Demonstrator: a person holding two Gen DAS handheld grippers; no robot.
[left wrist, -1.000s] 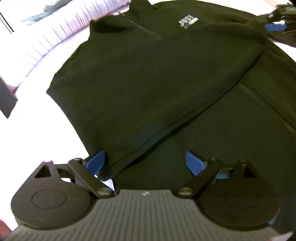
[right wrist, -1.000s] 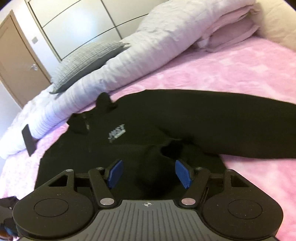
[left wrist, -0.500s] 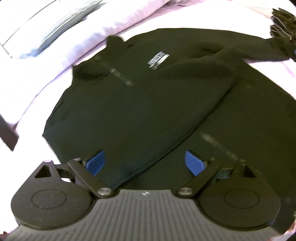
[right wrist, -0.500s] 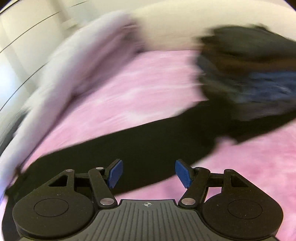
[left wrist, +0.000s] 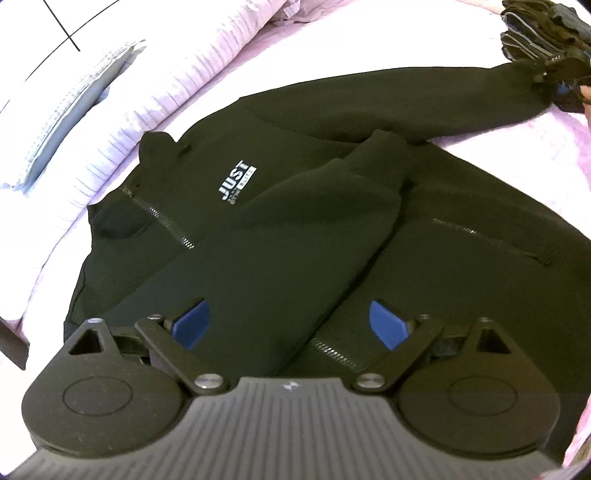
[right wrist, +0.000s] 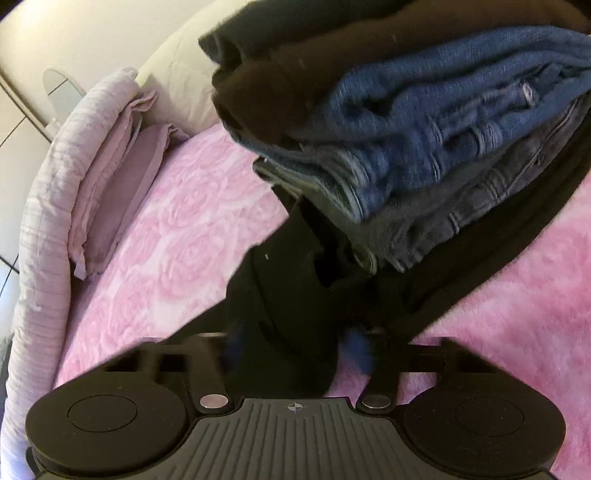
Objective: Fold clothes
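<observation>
A black zip jacket [left wrist: 461,229] with a white "JUST" logo [left wrist: 236,181] lies flat on the pink bed. One sleeve [left wrist: 280,236] is folded across its chest. My left gripper [left wrist: 291,326] is open and empty, hovering over that folded sleeve. The other sleeve [left wrist: 406,99] stretches out to the far right. In the right wrist view my right gripper [right wrist: 291,354] is at that sleeve's cuff [right wrist: 291,302], with the cuff between its blurred blue pads; I cannot tell whether the jaws are closed on it.
A stack of folded clothes [right wrist: 424,155], brown, blue and denim, sits right by the cuff and shows at far right in the left wrist view [left wrist: 539,33]. White pillows [left wrist: 155,88] line the bed's head. The pink blanket [right wrist: 177,236] surrounds the jacket.
My right gripper swung from the jacket's chest out to the far sleeve's cuff by the clothes stack. My left gripper pulled back and rose a little, still open over the folded sleeve.
</observation>
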